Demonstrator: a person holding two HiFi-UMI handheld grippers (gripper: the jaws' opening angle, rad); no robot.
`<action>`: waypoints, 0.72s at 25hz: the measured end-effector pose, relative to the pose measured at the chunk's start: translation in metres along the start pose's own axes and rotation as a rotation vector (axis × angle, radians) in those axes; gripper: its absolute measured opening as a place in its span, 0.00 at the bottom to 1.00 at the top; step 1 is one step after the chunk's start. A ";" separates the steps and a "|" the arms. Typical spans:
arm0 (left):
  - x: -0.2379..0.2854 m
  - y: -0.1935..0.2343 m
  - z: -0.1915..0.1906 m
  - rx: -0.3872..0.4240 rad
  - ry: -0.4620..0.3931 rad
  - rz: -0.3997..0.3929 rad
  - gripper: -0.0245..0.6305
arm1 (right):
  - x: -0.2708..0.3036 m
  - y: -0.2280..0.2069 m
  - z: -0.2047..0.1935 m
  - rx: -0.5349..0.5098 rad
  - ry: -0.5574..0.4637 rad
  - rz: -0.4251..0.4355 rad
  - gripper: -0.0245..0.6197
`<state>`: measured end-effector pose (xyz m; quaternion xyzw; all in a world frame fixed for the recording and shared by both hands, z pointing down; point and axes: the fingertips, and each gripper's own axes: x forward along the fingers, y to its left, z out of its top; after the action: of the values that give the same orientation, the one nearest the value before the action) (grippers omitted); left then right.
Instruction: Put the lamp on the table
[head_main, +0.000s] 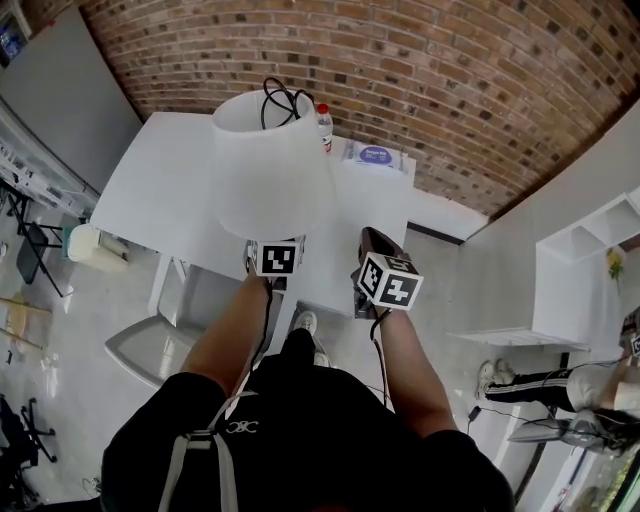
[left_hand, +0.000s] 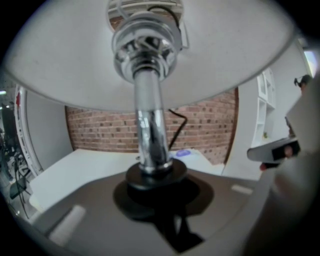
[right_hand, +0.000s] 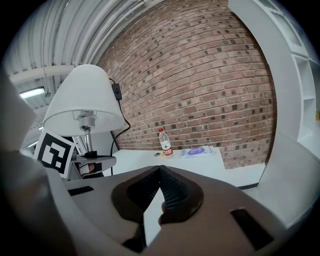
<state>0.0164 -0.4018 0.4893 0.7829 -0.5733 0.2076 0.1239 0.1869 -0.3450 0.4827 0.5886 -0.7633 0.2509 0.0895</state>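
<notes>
The left gripper (left_hand: 152, 177) clamps the lamp (head_main: 270, 165) by its stem at 6 o'clock of the table (head_main: 160, 190). The right gripper (right_hand: 160, 170), at its 3 o'clock, is closed and empty.

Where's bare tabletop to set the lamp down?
Left half of the table, between its left edge and the lamp shade, is bare; so is the near right strip. Crowded: far right corner, with bottle and wipes pack by the brick wall.
</notes>
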 end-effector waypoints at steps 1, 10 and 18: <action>0.010 0.003 0.001 0.005 0.000 -0.002 0.14 | 0.006 -0.002 0.000 0.000 0.005 -0.006 0.04; 0.101 0.026 0.013 0.037 -0.031 -0.022 0.14 | 0.057 -0.022 -0.003 -0.001 0.087 -0.040 0.04; 0.172 0.039 0.012 0.068 -0.050 -0.029 0.13 | 0.094 -0.032 -0.005 -0.006 0.129 -0.056 0.04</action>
<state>0.0256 -0.5649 0.5571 0.7999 -0.5573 0.2056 0.0859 0.1887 -0.4280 0.5365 0.5920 -0.7399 0.2835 0.1470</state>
